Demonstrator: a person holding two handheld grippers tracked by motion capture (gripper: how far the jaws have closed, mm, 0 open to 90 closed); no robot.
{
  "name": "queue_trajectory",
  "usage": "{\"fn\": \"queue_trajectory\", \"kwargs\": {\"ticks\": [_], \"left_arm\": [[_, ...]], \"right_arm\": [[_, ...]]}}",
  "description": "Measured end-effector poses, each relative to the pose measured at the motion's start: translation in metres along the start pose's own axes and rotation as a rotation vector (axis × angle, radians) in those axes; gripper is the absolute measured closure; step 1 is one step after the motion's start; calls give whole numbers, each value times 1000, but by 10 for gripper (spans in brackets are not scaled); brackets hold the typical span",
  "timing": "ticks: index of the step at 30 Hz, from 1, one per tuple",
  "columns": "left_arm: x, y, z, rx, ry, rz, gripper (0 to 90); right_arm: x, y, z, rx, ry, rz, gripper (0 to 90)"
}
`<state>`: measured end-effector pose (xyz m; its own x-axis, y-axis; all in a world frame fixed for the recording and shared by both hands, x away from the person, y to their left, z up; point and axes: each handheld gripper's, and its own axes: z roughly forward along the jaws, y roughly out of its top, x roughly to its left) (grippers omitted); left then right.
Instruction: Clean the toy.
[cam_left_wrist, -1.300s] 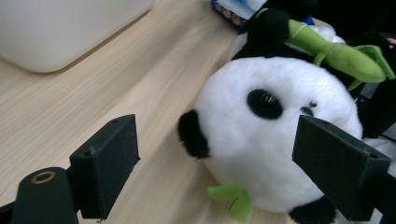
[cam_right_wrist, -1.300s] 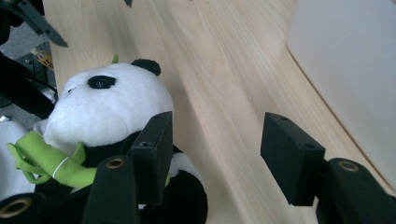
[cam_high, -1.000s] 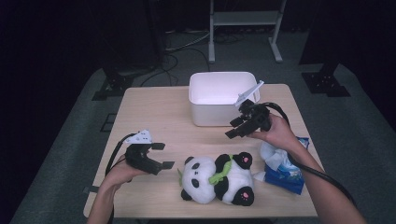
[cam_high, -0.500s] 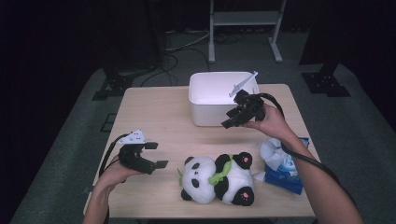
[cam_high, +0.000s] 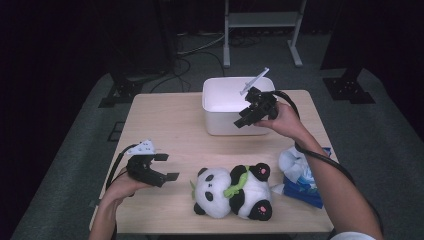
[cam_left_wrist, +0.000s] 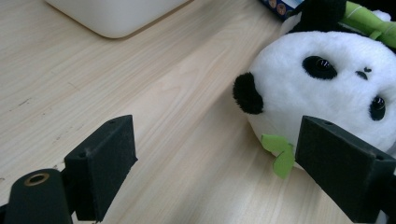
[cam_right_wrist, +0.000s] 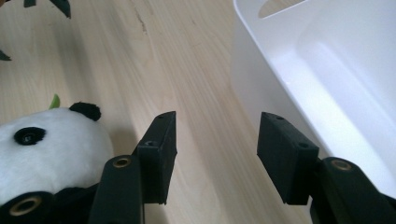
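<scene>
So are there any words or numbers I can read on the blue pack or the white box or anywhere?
No text can be read anywhere.
Blue tissue pack: there is print on it, too small and blurred to read.
White box: plain, no words.
Panda toy: no label showing.

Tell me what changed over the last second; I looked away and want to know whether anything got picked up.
Nothing was picked up. The right gripper moved from beside the white bin to over its front right corner, its empty jaws closing a little. The left gripper stayed open near the table's left edge. The toy panda and blue tissue pack kept their places.
</scene>
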<state>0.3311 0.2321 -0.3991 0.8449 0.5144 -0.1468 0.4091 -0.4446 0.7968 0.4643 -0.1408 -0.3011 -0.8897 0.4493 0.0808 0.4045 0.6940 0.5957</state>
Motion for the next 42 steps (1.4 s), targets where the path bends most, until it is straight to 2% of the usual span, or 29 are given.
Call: {"fn": "queue_trajectory", "kwargs": {"ticks": [11,21,25,31,37,42], "left_arm": [[0,0,-2,1,4,-2,104],[1,-1,-4,-4,5,-6,104],[1,-1,-3,-1,3,-11,104],[2,-1,-4,-3,4,-11,104],[3,-1,-7,-14,6,-21,104],[1,0,-5,2,-7,-11,103]], "right_arm": [[-21,16,6,27,-17,18,524],[-35,23,25,80,-55,15,592],[-36,24,31,92,-72,7,653],[-39,24,32,94,-71,13,725],[-36,24,35,101,-64,2,736],[-31,26,37,107,-50,-21,760]]}}
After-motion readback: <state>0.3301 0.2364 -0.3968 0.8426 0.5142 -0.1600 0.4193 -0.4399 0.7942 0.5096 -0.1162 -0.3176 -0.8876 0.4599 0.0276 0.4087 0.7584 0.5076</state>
